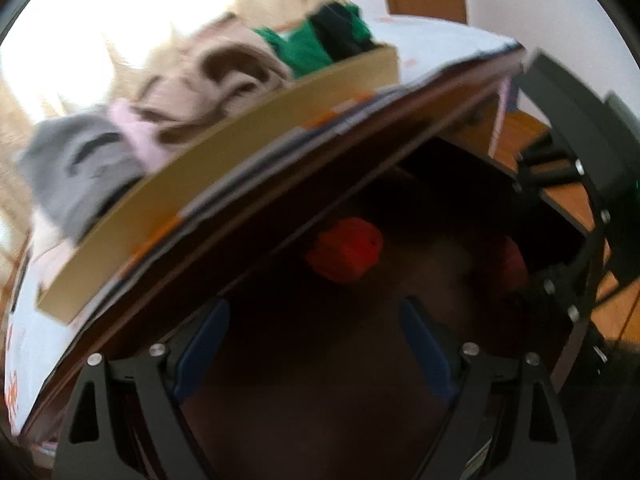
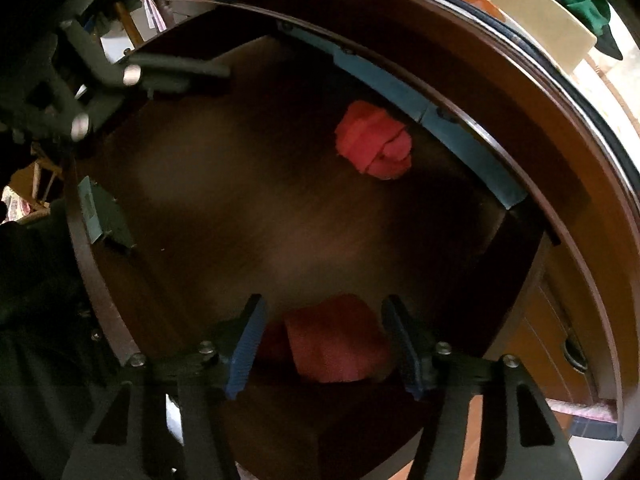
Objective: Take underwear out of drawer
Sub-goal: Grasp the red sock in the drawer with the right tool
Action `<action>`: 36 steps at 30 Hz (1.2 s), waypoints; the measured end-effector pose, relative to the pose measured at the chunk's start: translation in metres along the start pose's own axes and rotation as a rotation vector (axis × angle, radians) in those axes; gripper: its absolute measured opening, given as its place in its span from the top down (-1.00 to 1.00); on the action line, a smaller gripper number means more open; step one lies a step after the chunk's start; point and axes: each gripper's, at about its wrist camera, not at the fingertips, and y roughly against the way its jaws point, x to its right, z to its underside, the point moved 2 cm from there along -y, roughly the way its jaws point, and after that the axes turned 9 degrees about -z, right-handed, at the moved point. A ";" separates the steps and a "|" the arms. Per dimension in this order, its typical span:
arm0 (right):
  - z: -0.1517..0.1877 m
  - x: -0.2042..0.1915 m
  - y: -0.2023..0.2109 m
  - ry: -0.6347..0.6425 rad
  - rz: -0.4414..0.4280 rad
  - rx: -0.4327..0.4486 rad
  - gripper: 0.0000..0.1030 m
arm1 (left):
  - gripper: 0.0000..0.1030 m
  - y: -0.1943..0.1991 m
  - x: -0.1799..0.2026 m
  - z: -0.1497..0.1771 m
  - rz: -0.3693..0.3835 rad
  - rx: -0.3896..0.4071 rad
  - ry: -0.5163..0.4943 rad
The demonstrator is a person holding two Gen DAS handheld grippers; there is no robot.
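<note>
The dark wooden drawer (image 2: 240,208) is pulled open under the tabletop. A rolled red underwear (image 2: 374,142) lies at its far side; it also shows in the left wrist view (image 1: 346,254). A second folded red underwear (image 2: 338,344) lies at the drawer's near edge, between the fingers of my open right gripper (image 2: 326,336), which does not touch it. My left gripper (image 1: 314,344) is open and empty over the drawer's dark inside; it shows at the top left of the right wrist view (image 2: 192,20). The right gripper (image 1: 568,184) shows at the right of the left wrist view.
A flat cardboard box (image 1: 224,176) on the tabletop above the drawer holds folded clothes: grey (image 1: 76,164), pink, brown (image 1: 208,80) and green (image 1: 308,48). A blue strip (image 2: 420,100) runs under the tabletop's edge. A lower drawer front with a handle (image 2: 574,352) is at the right.
</note>
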 end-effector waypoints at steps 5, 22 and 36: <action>-0.024 0.001 0.010 0.010 0.025 0.100 -0.13 | -0.71 -0.004 -0.005 0.003 -0.043 -0.010 -0.010; -0.092 -0.027 -0.055 0.189 0.281 0.058 -0.13 | -0.72 0.011 -0.066 0.048 -0.120 -0.021 0.161; -0.085 -0.045 -0.080 0.408 0.471 0.003 -0.09 | -0.72 0.012 -0.065 0.048 -0.115 -0.019 0.155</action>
